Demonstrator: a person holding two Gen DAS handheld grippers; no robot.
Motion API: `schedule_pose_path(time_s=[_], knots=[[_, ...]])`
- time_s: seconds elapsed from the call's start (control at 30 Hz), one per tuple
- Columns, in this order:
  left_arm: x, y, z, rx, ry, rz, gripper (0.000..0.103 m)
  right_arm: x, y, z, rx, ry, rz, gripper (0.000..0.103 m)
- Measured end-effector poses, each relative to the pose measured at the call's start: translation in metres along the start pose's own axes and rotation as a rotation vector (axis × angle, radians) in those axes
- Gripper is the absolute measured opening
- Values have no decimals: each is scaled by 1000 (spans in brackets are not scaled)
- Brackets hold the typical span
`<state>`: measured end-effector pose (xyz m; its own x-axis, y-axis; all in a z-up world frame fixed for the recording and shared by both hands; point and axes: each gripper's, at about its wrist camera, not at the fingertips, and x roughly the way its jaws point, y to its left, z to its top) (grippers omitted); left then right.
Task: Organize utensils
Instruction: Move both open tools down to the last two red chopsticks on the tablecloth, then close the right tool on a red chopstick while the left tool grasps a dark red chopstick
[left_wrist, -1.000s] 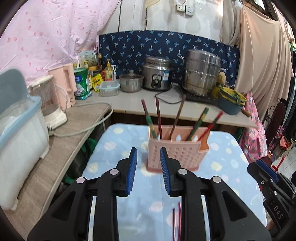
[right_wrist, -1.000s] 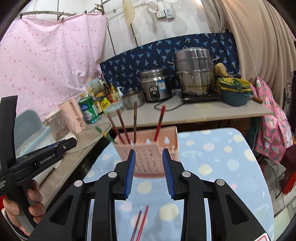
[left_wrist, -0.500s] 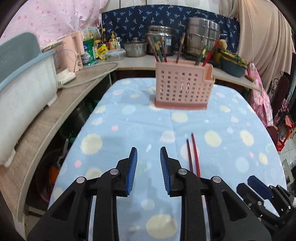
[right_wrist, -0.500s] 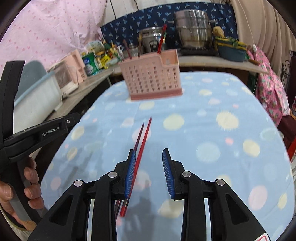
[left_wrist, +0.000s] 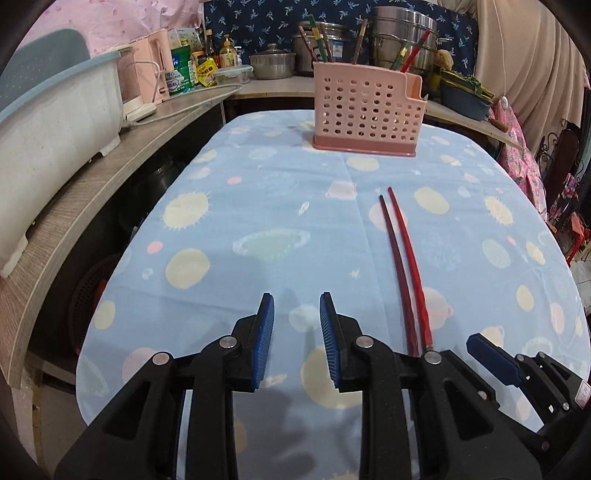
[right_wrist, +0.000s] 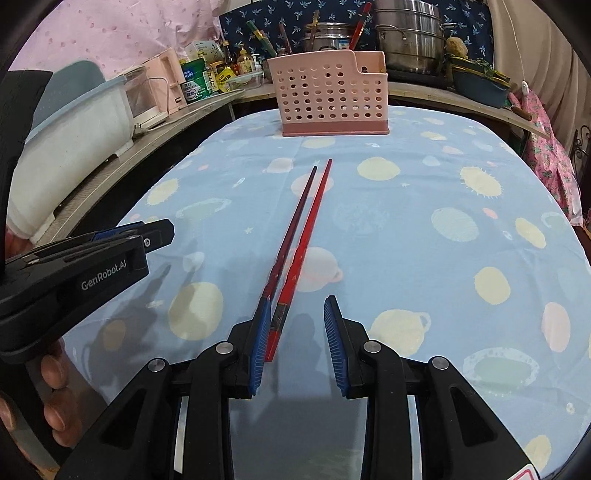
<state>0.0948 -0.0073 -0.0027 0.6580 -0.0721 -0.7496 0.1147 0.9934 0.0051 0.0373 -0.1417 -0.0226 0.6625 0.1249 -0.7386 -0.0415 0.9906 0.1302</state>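
Note:
Two chopsticks, one bright red (right_wrist: 309, 218) and one dark maroon (right_wrist: 294, 221), lie side by side on the blue patterned tablecloth (right_wrist: 424, 229). They also show in the left wrist view (left_wrist: 408, 266). A pink perforated utensil holder (left_wrist: 365, 110) with several chopsticks upright in it stands at the table's far end; it also shows in the right wrist view (right_wrist: 332, 98). My right gripper (right_wrist: 295, 325) is open, low over the near ends of the two chopsticks, which lie beside its left finger. My left gripper (left_wrist: 297, 325) is open and empty, left of the chopsticks.
A wooden counter (left_wrist: 74, 192) runs along the left with a white and blue tub (left_wrist: 48, 122), a pink kettle and bottles. Steel pots (left_wrist: 402, 33) and a rice cooker stand behind the holder. A pink floral cloth (left_wrist: 517, 147) hangs at the right.
Both grippers have pulled back from the holder and dropped low toward the near end of the table. The right gripper now sits at the chopsticks' near ends.

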Motion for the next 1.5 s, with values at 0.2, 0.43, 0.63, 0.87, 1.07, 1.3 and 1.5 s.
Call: schedule_pose_path(time_s=[0.2,0.43,0.63,0.87,1.07,1.3,1.5], knots=[[2,4,-12,-3,24,-3,25,8,6,-5,-12,24,-10,30],[3,5,-17,-2,37,1,25,11,9,-8,-24,30,-19,30],[3,6,-17,-3,39,1,25,12,11,-9,-43,26,-40,28],[4,5,-19,-3,47,3,25,11,12,-11,-62,19,-73,19],[4,4,-20,-2,50,2,25,10,5,-12,-44,19,-70,9],[3,-6,-23,11,54,-10,35,5,-7,-15,-24,14,-85,7],[2,-17,-24,18,66,-38,38,-1,-24,-18,10,8,-104,7]])
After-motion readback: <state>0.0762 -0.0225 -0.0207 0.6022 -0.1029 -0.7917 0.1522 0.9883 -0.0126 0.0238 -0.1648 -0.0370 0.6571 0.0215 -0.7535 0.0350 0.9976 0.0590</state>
